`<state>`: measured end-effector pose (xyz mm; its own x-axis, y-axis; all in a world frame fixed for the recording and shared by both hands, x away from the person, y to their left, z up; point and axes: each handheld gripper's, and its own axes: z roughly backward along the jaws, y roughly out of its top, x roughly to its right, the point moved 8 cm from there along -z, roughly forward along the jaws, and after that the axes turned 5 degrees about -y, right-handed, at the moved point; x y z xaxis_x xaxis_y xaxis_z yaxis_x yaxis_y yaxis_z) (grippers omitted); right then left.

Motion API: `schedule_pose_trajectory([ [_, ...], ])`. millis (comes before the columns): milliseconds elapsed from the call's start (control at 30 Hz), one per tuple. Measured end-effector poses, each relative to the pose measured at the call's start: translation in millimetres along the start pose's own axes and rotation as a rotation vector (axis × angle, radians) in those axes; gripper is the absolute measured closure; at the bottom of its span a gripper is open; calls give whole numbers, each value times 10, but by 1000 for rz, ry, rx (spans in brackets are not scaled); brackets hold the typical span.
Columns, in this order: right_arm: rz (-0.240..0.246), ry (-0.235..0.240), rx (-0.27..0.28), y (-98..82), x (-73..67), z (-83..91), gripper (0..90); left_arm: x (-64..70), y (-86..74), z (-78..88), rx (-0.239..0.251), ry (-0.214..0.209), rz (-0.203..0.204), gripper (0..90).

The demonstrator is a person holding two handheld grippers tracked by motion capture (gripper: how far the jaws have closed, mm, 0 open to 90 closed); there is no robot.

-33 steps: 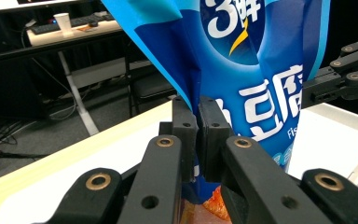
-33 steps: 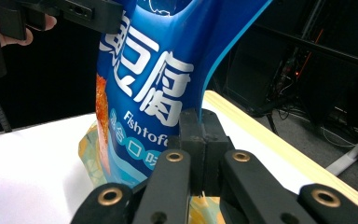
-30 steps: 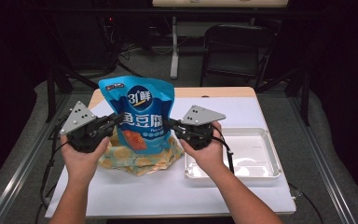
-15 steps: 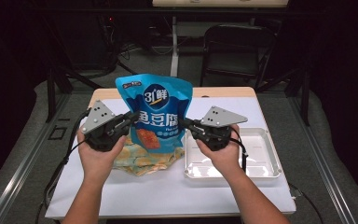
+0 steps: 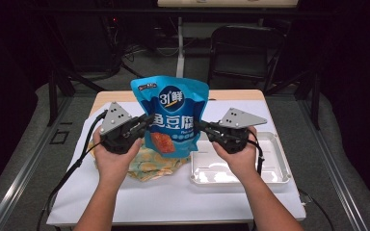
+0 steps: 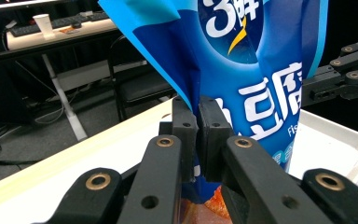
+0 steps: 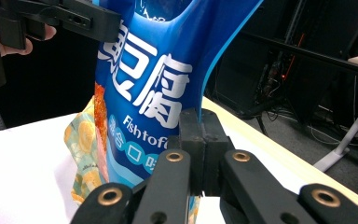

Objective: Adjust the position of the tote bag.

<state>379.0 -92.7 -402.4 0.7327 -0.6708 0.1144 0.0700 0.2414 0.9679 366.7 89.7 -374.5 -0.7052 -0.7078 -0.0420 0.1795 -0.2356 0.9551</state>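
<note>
From the high view, the blue snack bag (image 5: 169,115) stands upright over the table (image 5: 173,202), its base hiding part of a yellow patterned pack (image 5: 149,166); the white tray (image 5: 270,171) lies just right. In the left gripper view, the left gripper (image 6: 198,135) is clamped on the bag's edge, its top cut off. In the right gripper view, the right gripper (image 7: 202,140) seemingly pinches the opposite edge.
</note>
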Motion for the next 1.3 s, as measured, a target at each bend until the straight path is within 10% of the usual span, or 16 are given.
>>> schedule_pose_trajectory([
  [1300, -51, -131, -11, -157, 428, 345, 900, 248, 100, -544, -3, -83, -9, 862],
])
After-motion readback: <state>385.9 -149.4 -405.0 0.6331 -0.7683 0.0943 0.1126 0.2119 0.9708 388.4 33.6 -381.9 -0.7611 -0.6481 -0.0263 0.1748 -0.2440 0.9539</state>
